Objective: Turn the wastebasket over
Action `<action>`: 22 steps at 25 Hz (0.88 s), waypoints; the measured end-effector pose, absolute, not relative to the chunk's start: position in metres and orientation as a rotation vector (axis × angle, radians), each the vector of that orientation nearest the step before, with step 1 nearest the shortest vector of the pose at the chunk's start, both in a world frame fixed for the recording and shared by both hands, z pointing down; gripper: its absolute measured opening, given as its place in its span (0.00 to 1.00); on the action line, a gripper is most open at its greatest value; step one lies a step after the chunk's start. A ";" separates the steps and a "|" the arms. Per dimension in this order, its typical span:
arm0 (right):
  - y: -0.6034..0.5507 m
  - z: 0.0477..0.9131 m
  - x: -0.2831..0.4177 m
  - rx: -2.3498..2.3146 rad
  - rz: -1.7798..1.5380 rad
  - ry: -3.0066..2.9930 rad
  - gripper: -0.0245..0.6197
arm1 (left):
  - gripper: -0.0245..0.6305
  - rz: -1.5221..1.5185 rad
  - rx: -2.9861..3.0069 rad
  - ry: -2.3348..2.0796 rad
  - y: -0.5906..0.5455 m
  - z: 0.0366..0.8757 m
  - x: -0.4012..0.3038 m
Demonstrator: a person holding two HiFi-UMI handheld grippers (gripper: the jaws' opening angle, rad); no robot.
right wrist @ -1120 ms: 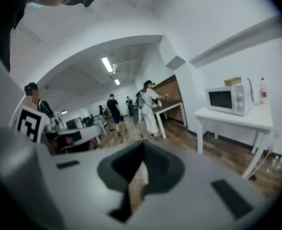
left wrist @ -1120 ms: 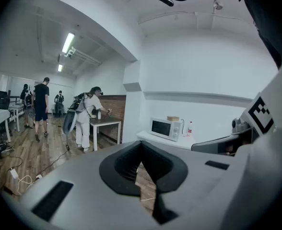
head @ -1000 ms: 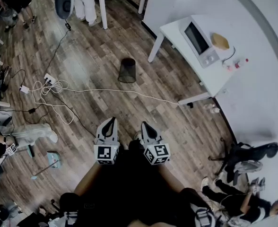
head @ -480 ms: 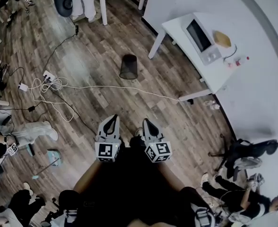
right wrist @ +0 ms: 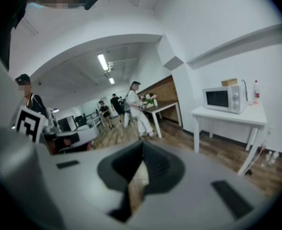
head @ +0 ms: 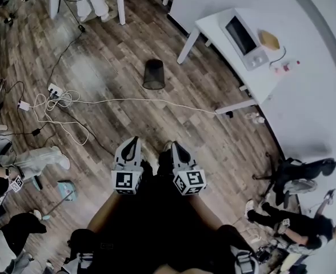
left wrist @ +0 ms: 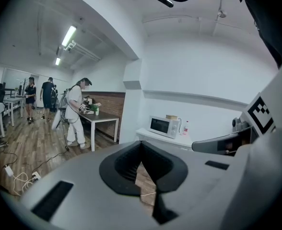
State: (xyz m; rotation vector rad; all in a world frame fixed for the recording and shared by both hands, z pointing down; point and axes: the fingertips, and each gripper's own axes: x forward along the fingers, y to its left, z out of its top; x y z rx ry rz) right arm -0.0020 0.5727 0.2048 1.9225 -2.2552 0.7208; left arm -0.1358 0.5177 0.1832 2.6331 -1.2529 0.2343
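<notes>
Facing the distant mesh wastebasket [head: 154,75], we judge the approach in hand; left gripper [head: 134,142] and right gripper [head: 176,147] pressed together, empty; next: reach, spread.

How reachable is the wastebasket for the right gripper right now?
Probably not yet: the wastebasket stands on the floor well ahead of the right gripper. Only a white cable crosses the floor between them, so stepping closer looks unhindered.

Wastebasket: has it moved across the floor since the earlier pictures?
No. The wastebasket stands as before, left of the white table's leg and beyond the white cable.
</notes>
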 end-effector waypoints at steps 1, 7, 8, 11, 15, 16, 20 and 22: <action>0.572 0.206 -0.004 1.921 0.728 -2.256 0.09 | 0.09 0.237 2.620 -1.248 0.517 0.185 -0.138; 0.555 0.212 -0.007 1.901 0.744 -2.276 0.09 | 0.09 0.222 2.599 -1.262 0.503 0.185 -0.136; 0.550 0.213 -0.006 1.896 0.740 -2.281 0.09 | 0.09 0.223 2.600 -1.269 0.498 0.186 -0.136; 0.531 0.214 -0.002 1.876 0.733 -2.305 0.09 | 0.09 0.228 2.596 -1.288 0.484 0.187 -0.131; 0.500 0.215 0.011 1.847 0.735 -2.334 0.09 | 0.09 0.230 2.579 -1.310 0.452 0.180 -0.116; 0.491 0.216 0.015 1.838 0.735 -2.340 0.09 | 0.09 0.232 2.575 -1.323 0.443 0.180 -0.112; 0.450 0.219 0.038 1.797 0.745 -2.354 0.09 | 0.09 0.239 2.538 -1.365 0.405 0.194 -0.093; 0.426 0.219 0.051 1.779 0.752 -2.364 0.09 | 0.09 0.256 2.535 -1.374 0.383 0.195 -0.079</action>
